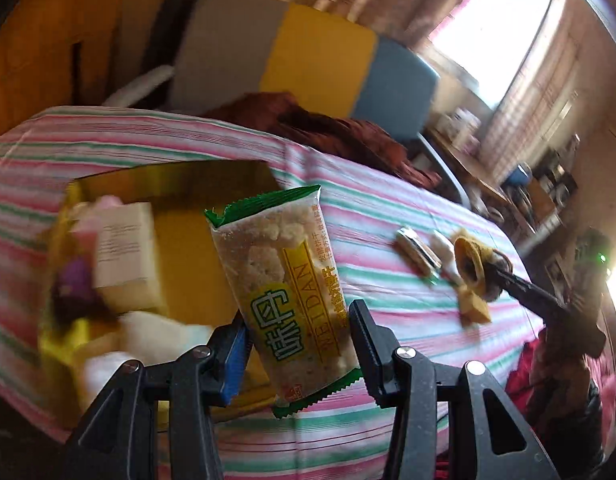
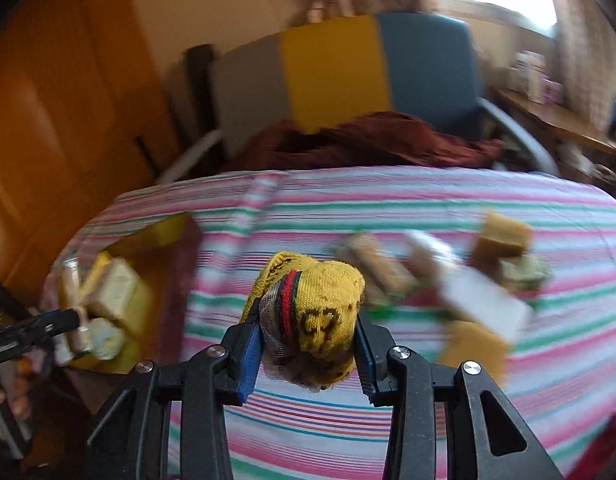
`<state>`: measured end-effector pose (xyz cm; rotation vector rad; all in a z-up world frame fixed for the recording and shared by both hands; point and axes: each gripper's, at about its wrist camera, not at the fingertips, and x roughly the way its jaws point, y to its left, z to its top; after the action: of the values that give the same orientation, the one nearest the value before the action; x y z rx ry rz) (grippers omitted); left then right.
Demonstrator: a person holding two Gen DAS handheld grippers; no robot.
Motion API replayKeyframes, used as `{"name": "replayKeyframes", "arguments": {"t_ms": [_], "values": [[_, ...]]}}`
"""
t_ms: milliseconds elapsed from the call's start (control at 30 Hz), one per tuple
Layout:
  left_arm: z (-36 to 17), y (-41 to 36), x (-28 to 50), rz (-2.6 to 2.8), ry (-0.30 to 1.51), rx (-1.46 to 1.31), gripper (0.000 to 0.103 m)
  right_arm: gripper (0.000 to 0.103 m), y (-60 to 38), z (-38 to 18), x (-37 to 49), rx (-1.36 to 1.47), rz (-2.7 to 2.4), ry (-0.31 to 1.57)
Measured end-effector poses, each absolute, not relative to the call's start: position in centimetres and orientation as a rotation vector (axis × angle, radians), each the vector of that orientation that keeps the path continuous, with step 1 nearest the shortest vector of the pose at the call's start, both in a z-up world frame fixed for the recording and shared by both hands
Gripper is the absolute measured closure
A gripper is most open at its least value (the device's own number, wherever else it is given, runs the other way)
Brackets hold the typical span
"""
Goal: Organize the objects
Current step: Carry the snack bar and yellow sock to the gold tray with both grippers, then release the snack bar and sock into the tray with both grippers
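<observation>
My left gripper (image 1: 298, 338) stands open around a clear cracker packet with green ends (image 1: 284, 292), which hangs tilted over the yellow box (image 1: 188, 276); the packet touches the right finger and I cannot tell whether it is gripped. My right gripper (image 2: 308, 344) is shut on a rolled yellow sock with a red and green band (image 2: 320, 312), held above the striped bedspread (image 2: 388, 432). The sock also shows in the left wrist view (image 1: 474, 266). The yellow box also shows at the left in the right wrist view (image 2: 140, 320).
The box holds a white carton (image 1: 124, 248), a purple thing (image 1: 74, 284) and white items. On the striped bedspread (image 1: 388, 200) lie wrapped snacks (image 2: 384, 272), a white flat pack (image 2: 480, 300) and tan blocks (image 2: 504, 236). A brown cloth (image 2: 368, 140) and a colourful chair (image 2: 340, 68) are behind.
</observation>
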<state>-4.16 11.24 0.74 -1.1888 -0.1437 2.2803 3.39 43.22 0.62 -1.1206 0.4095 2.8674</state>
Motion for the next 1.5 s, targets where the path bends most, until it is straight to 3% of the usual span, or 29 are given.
{"name": "replayKeyframes", "arguments": {"t_ms": [467, 800, 967, 1167, 1300, 1367, 1500], "values": [[0.7, 2.3, -4.9, 2.41, -0.326, -1.17, 0.055, 0.062, 27.4, -2.0, -2.2, -1.399, 3.115, 0.245], [1.4, 4.6, -7.2, 2.371, -0.271, -1.144, 0.055, 0.062, 25.3, -4.7, -4.2, -1.539, 3.078, 0.219], [1.5, 6.8, -9.7, 2.372, -0.209, -1.15, 0.055, 0.053, 24.1, -6.2, -4.6, -1.644, 3.084, 0.244], [1.5, 7.5, -12.1, 2.416, -0.22, -1.179, 0.047, 0.048, 23.6, -7.0, -4.0, -1.699, 3.094, 0.292], [1.6, 7.0, -11.0, 2.458, -0.221, -1.168, 0.046, 0.043, 24.1, -6.5, -3.4, -1.656, 3.099, 0.312], [1.6, 6.9, -10.2, 2.474, -0.201, -1.163, 0.046, 0.034, 24.3, -6.1, -3.1, -1.628, 3.103, 0.322], [1.5, 6.9, -8.0, 2.544, -0.129, -1.142, 0.046, 0.033, 24.3, -5.4, -2.7, -1.587, 3.1, 0.317]]}}
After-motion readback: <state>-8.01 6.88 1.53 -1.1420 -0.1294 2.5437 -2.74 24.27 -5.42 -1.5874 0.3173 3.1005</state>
